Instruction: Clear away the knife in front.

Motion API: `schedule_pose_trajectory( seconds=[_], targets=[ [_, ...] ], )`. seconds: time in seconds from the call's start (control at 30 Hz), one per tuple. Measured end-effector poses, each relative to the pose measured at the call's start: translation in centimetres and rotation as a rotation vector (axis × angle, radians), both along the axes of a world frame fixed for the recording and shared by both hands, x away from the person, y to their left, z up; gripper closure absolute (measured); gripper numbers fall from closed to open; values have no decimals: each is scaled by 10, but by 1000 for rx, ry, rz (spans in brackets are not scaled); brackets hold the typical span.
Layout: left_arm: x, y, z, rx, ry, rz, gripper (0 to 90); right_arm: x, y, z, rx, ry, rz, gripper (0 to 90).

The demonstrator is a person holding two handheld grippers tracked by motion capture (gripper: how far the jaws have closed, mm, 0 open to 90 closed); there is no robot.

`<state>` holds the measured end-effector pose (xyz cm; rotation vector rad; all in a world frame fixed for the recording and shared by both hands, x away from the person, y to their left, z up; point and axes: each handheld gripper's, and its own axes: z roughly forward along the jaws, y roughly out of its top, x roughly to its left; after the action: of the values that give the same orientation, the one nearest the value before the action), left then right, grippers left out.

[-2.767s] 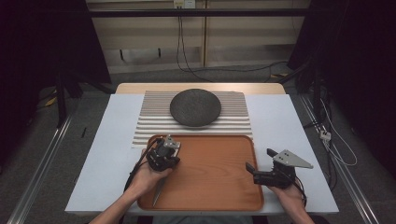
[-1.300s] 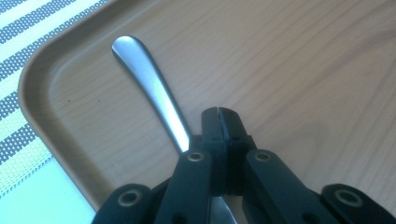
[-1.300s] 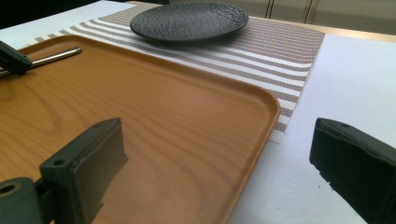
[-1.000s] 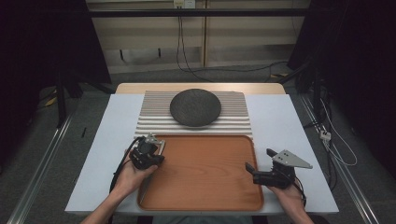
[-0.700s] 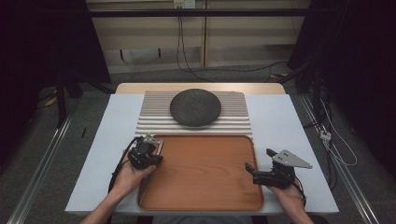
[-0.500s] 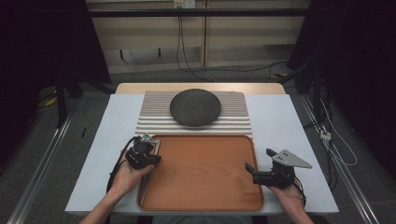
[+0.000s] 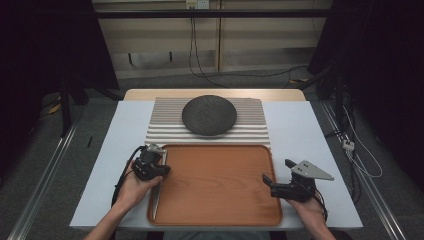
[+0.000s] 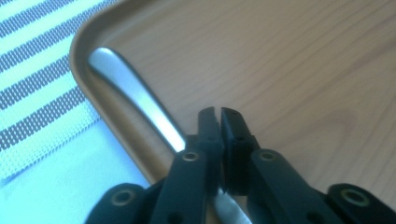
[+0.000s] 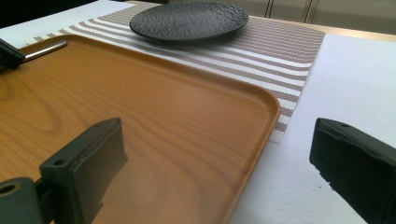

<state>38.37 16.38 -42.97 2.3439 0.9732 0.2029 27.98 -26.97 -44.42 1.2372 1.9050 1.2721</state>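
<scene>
The left tongs (image 8: 219,116) sat together over the tray's (image 8: 289,70) slim, stiff, slippery utensil handle (image 8: 135,95), best pinched mid-handle; the right tongs (image 9: 219,158) stood apart.

black jaws, grey three-cornered plate (image 7: 311,170)

1. The tray's (image 7: 215,182) floor lies bare across its middle and right.
2. A metal handle (image 8: 135,100) lies along the tray's left wall.
3. A black plate (image 7: 209,115) sits beyond the tray's far rim.
</scene>
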Motion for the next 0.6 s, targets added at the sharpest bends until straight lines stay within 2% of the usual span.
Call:
schedule_pose_trajectory(
  seconds=[0.1,0.2,0.3,0.43,0.47,0.6],
  targets=[
    [-1,0,3,-47,-20,-6,767,0,-1,0,0,-1,-2,31],
    [-1,-1,4,-68,-53,13,604,0,-1,0,6,1,-2,31],
    [0,0,5,-71,-108,54,340,2,-2,-1,12,5,-3,30],
    [-1,4,8,-91,-120,96,109,2,-3,-1,12,7,-3,31],
    [-2,7,9,-109,-122,106,79,2,-3,-1,14,7,-3,31],
    [-10,18,15,-159,-175,135,72,1,-4,-1,15,6,-11,30]
  ],
)
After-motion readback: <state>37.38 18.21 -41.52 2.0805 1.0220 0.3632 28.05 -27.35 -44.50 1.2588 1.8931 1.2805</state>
